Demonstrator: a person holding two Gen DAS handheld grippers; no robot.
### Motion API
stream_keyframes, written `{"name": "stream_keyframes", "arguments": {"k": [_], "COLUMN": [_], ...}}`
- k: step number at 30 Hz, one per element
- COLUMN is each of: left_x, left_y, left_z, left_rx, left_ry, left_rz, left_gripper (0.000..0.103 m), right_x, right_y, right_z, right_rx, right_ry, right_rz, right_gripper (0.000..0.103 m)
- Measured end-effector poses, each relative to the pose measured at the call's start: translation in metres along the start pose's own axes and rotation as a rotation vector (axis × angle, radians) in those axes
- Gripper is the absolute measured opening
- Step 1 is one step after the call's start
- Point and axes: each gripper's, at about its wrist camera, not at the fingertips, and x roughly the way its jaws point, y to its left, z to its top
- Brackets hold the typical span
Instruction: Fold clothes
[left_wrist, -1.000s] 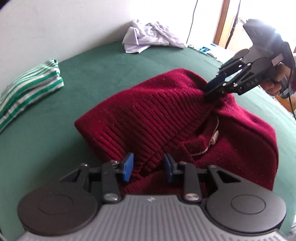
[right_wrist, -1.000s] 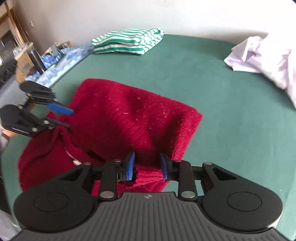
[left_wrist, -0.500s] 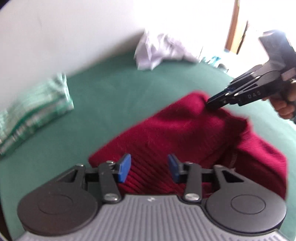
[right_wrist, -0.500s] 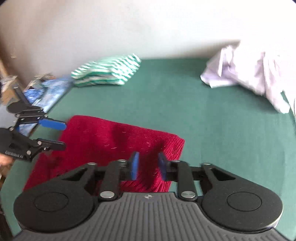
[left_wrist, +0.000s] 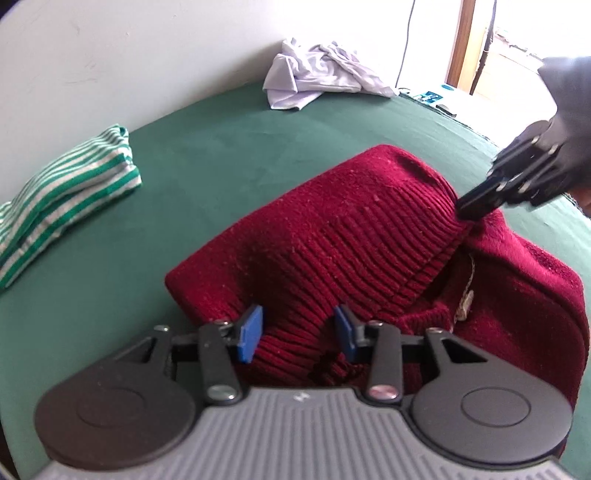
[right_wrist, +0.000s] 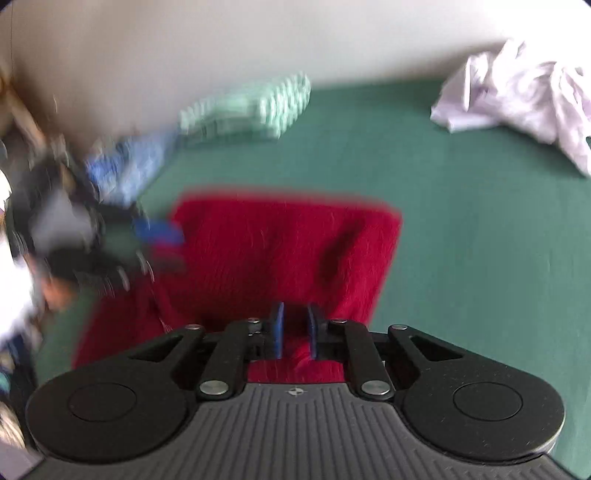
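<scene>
1. Left wrist view: The left gripper (left_wrist: 297, 334) hovered over the near ribbed hem of the red sweater (left_wrist: 351, 236), its blue pads widening with a fold of knit between them and no longer pinching it. Compared with 1 second earlier, the gap had grown. Across the garment, the right gripper (left_wrist: 476, 205) bit into the far end of the same hem, where it had been spread before. The sweater lay part-folded in the middle of the green surface (left_wrist: 221, 147); whether that was a bed or a counter could not be told. A folded green-striped garment (left_wrist: 66, 192) sat well apart at left, a crumpled white shirt (left_wrist: 317, 74) near the wall.

2. Right wrist view: Heavy blur marked this frame. The right gripper (right_wrist: 294, 334) was closing, its pads now nearly together with red knit bunched between them. The left gripper (right_wrist: 159, 236) showed only as a smear beside the sweater's left edge.

3. Judgement: the hold appeared to be passing from left to right, likely for the next fold.
</scene>
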Motion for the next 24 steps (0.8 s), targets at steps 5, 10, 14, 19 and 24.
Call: {"name": "stream_keyframes", "arguments": {"k": [5,10,14,19,24], "left_x": [-0.003,-0.006,-0.026,-0.03,0.004], "left_y": [-0.008,-0.005,0.005,0.06,0.099], "left_z": [0.0,-0.005,-0.007,-0.001,0.004], "left_rx": [0.053,0.041,0.043,-0.152,-0.331], "left_ry": [0.012,0.023,0.005,-0.056,-0.026], "left_rz": [0.007,-0.032,-0.056,-0.056,-0.115], "left_gripper": [0.044,0.05,0.058,0.087,0.083], "right_x": [-0.015,0.0,-0.015,-0.015,0.014], "right_y": [0.01,0.018,-0.002,-0.046,-0.083], "right_z": [0.001,-0.008,0.014,0.042,0.047], "right_rx": [0.006,-0.039,0.093,0.278,0.408], "right_ry": [-0.086,-0.003,0.01,0.004,0.062], "right_rz": [-0.038,-0.049,-0.027,0.01,0.084], "right_gripper": [0.014,0.014,0.021,0.048,0.049]}}
